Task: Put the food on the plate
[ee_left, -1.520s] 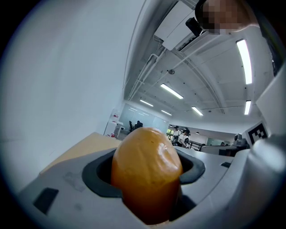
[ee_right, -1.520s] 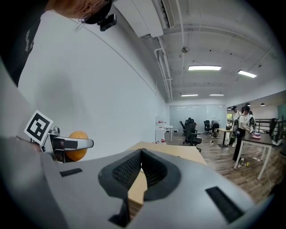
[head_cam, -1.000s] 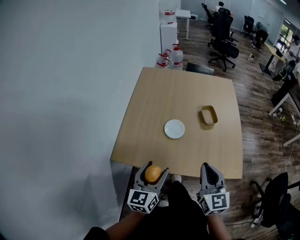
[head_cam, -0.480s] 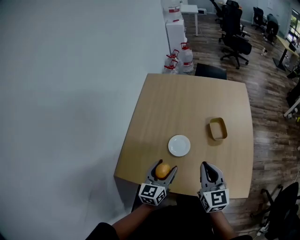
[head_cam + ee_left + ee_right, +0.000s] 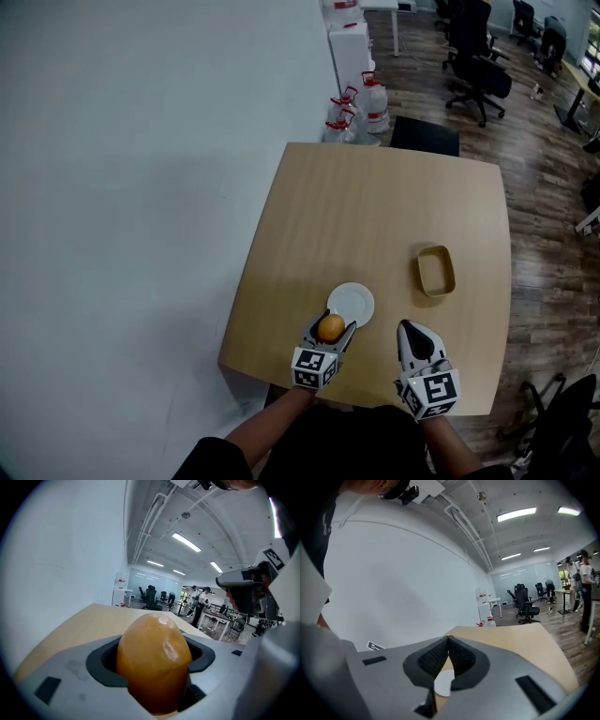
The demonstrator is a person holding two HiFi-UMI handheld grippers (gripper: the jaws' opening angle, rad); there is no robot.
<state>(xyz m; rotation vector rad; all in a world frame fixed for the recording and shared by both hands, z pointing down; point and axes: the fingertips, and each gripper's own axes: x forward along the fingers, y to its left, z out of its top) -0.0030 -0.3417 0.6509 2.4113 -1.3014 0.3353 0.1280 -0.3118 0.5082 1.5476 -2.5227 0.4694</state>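
Food [image 5: 331, 327], a smooth, rounded orange piece, sits clamped between the jaws of my left hand-held gripper [image 5: 332, 323], which hangs over the near rim of the white plate [image 5: 357, 297] on the tabletop [image 5: 375, 206]. In the left gripper view the food fills the gap between the jaws. My right hand-held gripper [image 5: 410, 329] has its jaws pressed together on nothing, above the tabletop's near edge, right of the plate. A tan tray [image 5: 436, 272] lies further right, apart from the plate.
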